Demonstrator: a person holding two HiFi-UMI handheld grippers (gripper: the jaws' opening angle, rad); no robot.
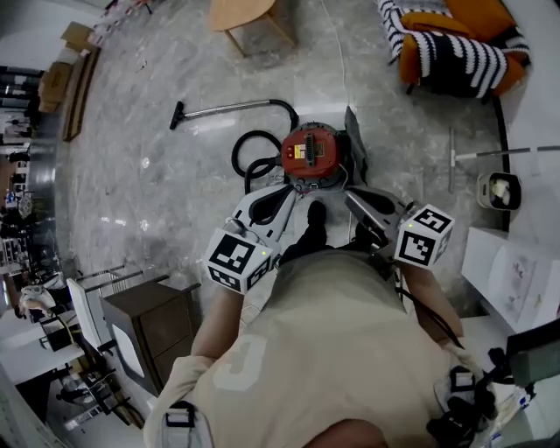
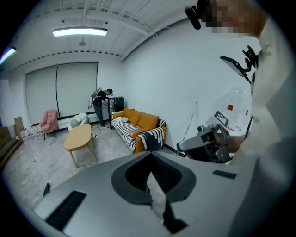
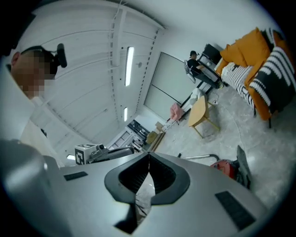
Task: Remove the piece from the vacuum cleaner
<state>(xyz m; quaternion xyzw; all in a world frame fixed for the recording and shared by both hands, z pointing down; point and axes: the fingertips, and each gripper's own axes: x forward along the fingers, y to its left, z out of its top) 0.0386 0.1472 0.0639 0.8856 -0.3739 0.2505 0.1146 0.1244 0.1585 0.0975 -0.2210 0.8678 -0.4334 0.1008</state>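
The red vacuum cleaner [image 1: 310, 154] stands on the marble floor just ahead of me, its black hose [image 1: 254, 149] curling left into a metal wand [image 1: 227, 108] with a floor nozzle. A dark grey flat piece [image 1: 355, 144] stands against its right side. My left gripper [image 1: 293, 189] and right gripper [image 1: 348, 195] hover side by side just short of the vacuum, both shut and empty. In the right gripper view the jaws [image 3: 149, 155] meet, with the vacuum cleaner [image 3: 225, 167] low at the right. In the left gripper view the jaws [image 2: 150, 155] also meet.
An orange sofa [image 1: 455, 44] with a striped blanket stands far right, a wooden table [image 1: 241, 17] at the top. A brown cabinet [image 1: 144, 319] is at my left, a white bucket [image 1: 499, 191] and a long-handled tool [image 1: 499, 153] at the right. A person [image 2: 101, 104] stands far back.
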